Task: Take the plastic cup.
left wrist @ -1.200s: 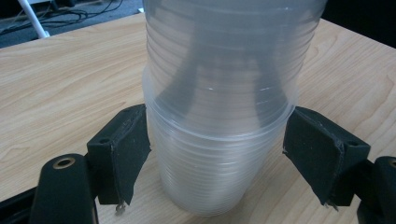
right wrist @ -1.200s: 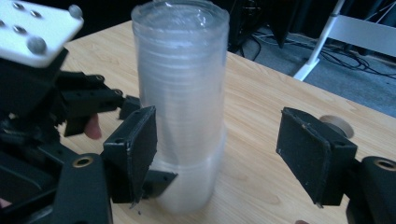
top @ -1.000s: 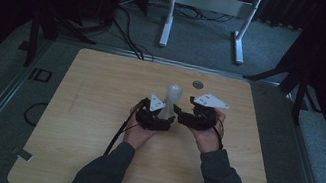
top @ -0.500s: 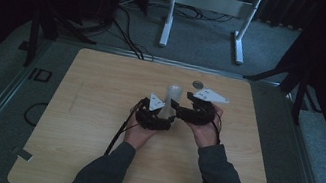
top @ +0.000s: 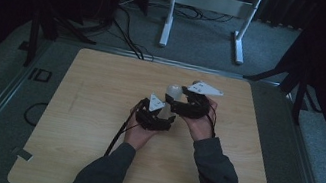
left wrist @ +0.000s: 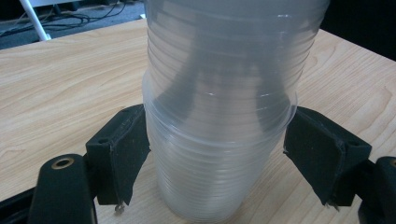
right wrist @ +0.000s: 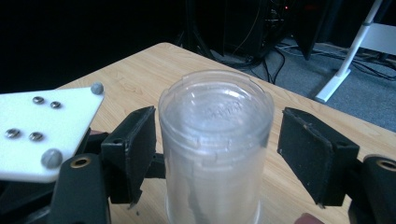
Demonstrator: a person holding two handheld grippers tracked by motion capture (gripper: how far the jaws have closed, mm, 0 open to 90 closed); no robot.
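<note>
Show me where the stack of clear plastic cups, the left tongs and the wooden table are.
stack of clear plastic cups [left wrist: 219, 140]: left gripper view, ribbed side wall.
left tongs [left wrist: 217, 161]: left gripper view, midway between the two black pads.
wooden table [top: 94, 94]: high view, bare top.

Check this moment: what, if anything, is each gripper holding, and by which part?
The left gripper clamps the stack of clear plastic cups at a rim low on the stack. The right gripper straddles its top with jaws apart, holding nothing.

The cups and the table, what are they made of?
The cups look like thin clear plastic: you can see through them, and their walls have fine ridges. The table looks like pale wood with a smooth, dull top, since grain lines run along it; it might be just a wood-look layer.
</note>
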